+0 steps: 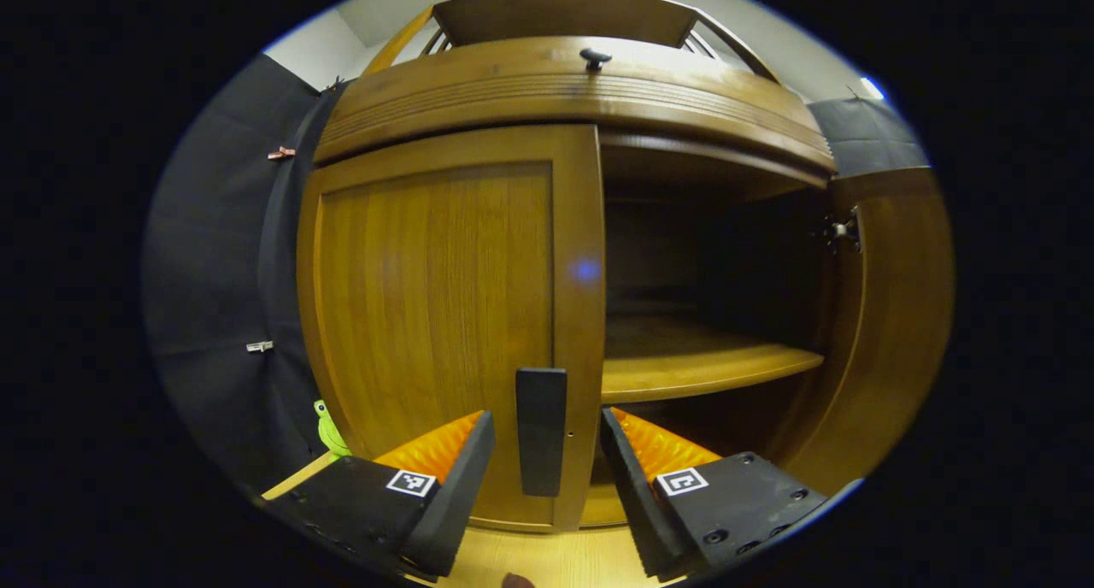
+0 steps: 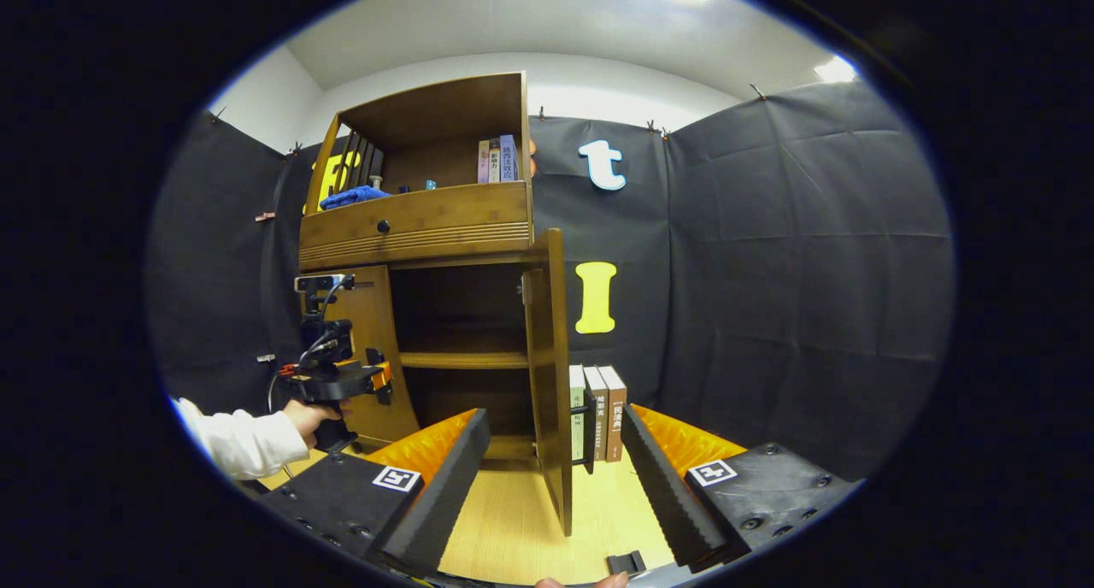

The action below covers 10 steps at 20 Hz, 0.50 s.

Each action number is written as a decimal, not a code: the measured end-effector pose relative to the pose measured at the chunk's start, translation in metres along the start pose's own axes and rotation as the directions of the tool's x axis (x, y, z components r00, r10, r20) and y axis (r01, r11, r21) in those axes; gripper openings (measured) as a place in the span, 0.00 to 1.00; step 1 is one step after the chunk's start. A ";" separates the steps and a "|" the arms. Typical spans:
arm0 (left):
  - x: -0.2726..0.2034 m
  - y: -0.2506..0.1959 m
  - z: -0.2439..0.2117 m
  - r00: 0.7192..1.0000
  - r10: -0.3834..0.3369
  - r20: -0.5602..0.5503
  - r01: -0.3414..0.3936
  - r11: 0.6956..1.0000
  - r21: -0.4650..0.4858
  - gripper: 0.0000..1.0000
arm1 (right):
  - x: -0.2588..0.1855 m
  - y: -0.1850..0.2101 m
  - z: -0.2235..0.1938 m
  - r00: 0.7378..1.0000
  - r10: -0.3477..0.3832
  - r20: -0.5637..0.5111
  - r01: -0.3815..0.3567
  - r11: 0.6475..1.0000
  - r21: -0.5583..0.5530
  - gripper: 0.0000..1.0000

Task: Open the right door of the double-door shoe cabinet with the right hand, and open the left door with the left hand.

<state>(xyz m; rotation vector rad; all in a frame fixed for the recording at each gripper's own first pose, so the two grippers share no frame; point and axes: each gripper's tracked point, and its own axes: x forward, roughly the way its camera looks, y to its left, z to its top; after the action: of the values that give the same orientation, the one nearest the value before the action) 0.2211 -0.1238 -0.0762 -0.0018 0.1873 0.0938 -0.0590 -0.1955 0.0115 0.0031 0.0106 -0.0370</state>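
In the left gripper view the wooden shoe cabinet's left door [image 1: 436, 314] is closed, and its black bar handle [image 1: 541, 430] stands between the fingers of my left gripper [image 1: 545, 477], which is open and not touching it. The right door [image 1: 889, 314] is swung wide, baring a shelf [image 1: 701, 370] and a dark interior. In the right gripper view my right gripper [image 2: 555, 477] is open and holds nothing, drawn back from the cabinet. The opened right door [image 2: 549, 374] stands edge-on just ahead of it. The left gripper [image 2: 338, 383], held by a hand in a white sleeve, sits at the closed left door [image 2: 372, 349].
A drawer with a black knob [image 2: 383, 226] tops the doors; above it an open shelf holds books [image 2: 497, 159] and a blue cloth [image 2: 352, 196]. Three books [image 2: 598, 413] stand on the wooden tabletop [image 2: 513, 520] right of the cabinet. A green toy [image 1: 329, 430] peeks beside the cabinet.
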 end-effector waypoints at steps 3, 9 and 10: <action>0.020 0.007 -0.014 0.999 0.016 -0.032 -0.016 1.000 0.004 0.75 | 0.004 -0.001 -0.003 1.000 -0.012 -0.015 0.012 1.000 -0.001 0.92; 0.032 0.002 -0.019 0.999 -0.005 -0.052 0.003 1.000 -0.027 0.39 | 0.010 -0.006 -0.006 0.998 -0.046 -0.033 0.047 0.998 0.030 0.98; 0.031 0.003 -0.019 0.998 -0.004 -0.061 0.003 1.000 -0.012 0.38 | 0.010 -0.008 -0.008 0.998 -0.056 -0.042 0.058 0.998 0.030 0.98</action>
<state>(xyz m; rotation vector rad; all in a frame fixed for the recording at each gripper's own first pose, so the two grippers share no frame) 0.2475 -0.1185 -0.1006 -0.0171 0.2476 0.0912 -0.0494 -0.2041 0.0033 0.0348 0.0513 -0.0942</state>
